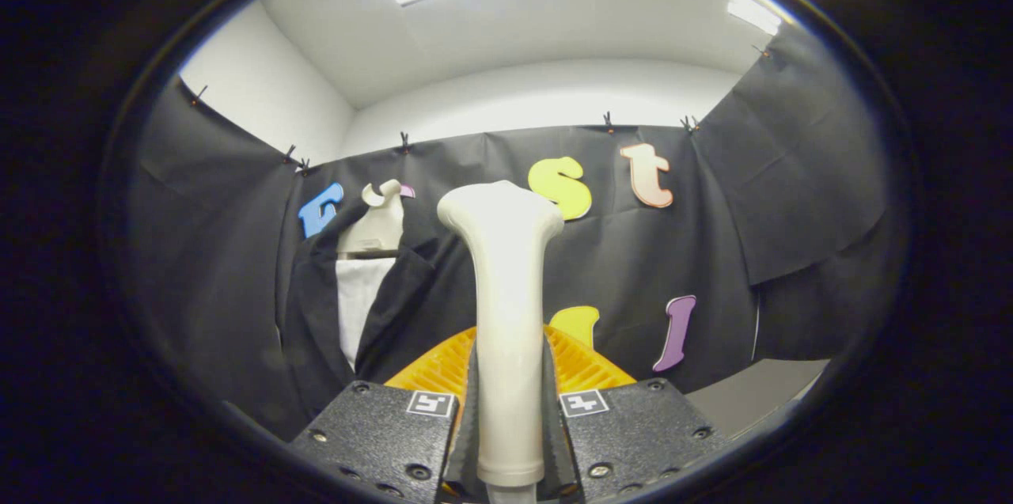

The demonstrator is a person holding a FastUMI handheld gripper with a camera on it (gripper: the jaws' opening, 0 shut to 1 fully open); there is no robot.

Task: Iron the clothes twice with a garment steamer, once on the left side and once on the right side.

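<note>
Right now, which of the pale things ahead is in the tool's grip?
The white garment steamer, upright between the tool's fingers, both pressing its handle. The white shirt hangs beyond them, under a black jacket.

steamer (506,314): cream-white, smooth, upright; handle clamped between both fingers of the gripper (509,417); flared head at 12 o'clock, above the fingers.
clothes (360,306): black jacket over white shirt, hanging on pale hanger; at 10 o'clock from the fingers, beyond steamer, well apart.
</note>
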